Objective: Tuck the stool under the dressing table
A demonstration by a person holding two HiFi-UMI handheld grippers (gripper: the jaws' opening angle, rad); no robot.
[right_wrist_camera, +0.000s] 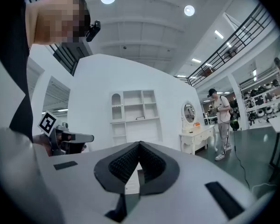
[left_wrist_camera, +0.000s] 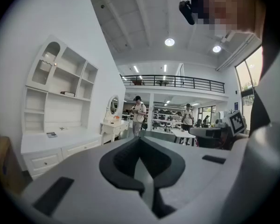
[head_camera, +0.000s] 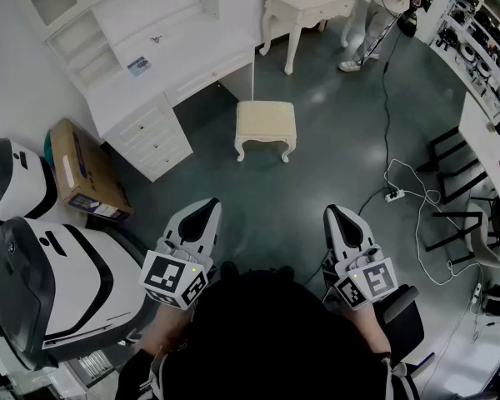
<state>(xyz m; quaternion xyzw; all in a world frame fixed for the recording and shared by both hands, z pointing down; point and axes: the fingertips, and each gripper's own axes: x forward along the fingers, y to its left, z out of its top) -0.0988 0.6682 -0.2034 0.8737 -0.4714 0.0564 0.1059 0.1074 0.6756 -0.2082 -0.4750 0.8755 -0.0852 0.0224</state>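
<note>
Top edge clips the dressing table [head_camera: 304,8]; we see only its front. Bystander [head_camera: 362,36] beside it: upper part cut off. Card [head_camera: 138,66] on the white desk [head_camera: 121,98] is too small for us to read. White machines [head_camera: 58,282] cut at left edge. Operator's dark top [head_camera: 267,332] hides most of both forearms. Left gripper [left_wrist_camera: 140,141] and right gripper [right_wrist_camera: 139,146] shells block the floor in their own views.

Grey floor [head_camera: 317,173] bears stool [head_camera: 266,123], cardboard box [head_camera: 79,169], power strip [head_camera: 392,195]

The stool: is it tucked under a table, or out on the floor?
Out. The stool stands upright on the open floor, all its seat showing, in front of the white desk, not beneath it.
</note>
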